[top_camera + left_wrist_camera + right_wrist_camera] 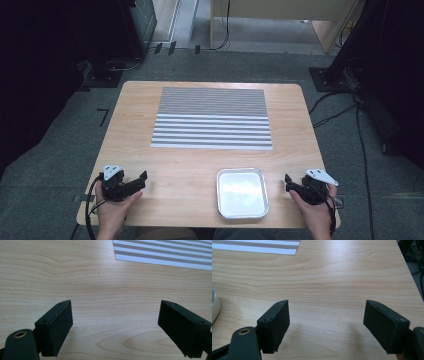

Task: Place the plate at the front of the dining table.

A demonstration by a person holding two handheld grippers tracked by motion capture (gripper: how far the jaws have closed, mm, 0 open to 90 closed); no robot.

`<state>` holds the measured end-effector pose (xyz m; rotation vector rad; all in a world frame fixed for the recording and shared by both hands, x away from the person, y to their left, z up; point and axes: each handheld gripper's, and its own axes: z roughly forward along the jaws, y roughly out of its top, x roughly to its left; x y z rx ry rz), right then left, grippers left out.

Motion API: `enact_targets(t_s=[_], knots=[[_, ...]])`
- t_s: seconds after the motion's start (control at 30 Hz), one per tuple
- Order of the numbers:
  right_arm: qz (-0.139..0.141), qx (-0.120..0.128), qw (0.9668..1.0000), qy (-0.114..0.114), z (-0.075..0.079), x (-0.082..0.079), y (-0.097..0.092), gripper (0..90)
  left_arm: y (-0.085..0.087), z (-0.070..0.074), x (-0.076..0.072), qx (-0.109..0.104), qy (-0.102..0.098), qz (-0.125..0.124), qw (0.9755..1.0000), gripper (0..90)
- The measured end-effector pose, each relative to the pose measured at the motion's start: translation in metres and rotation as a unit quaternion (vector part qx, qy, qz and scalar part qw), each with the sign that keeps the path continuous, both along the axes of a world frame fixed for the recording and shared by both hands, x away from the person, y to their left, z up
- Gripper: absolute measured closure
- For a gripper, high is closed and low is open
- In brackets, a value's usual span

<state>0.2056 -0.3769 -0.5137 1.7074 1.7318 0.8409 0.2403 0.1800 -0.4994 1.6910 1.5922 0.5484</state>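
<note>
Left tongs [141,178]: jaws wide apart, nothing between them; they sit low over bare wood at the bench's near left, held in the left hand [114,210].
Right tongs [287,181]: jaws spread wide and empty too, at the near right edge, held in the right hand [314,210]; in the right gripper view only wood grain lies between the pads.
Tray [242,193]: a shallow metal tray, empty, on the bench near the front edge, between the two tongs and nearer the right pair; its rim shows at the left border of the right gripper view [215,305].
Mat [213,118]: a striped mat lies flat mid-bench, well beyond the tray, untouched.
Bench [135,135]: light wood, otherwise bare.
Progress: as I judge it, nothing is started; both tongs point inward toward the tray, neither touching it.
Left to do: everything, starting with a reach to the tray or mat and a grip.
</note>
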Motion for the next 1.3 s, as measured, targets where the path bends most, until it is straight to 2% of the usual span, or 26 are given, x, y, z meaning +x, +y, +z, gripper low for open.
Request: enact_targets(t_s=[0.37, 0.7, 1.3], knots=[[0.007, -0.001, 1.0, -0.003, 0.002, -0.001, 0.006, 21.0, -0.01, 0.0, -0.002, 0.0, 0.003, -0.01, 0.9999, 12.7], [0.014, -0.003, 0.9999, -0.007, 0.004, -0.003, 0.01, 21.4, -0.021, 0.002, -0.005, 0.01, -0.004, -0.018, 0.9998, 13.2], [0.026, -0.003, 0.9996, -0.012, 0.006, -0.005, 0.018, 21.8, -0.05, 0.002, -0.013, 0.026, -0.008, -0.05, 0.9984, 13.5]])
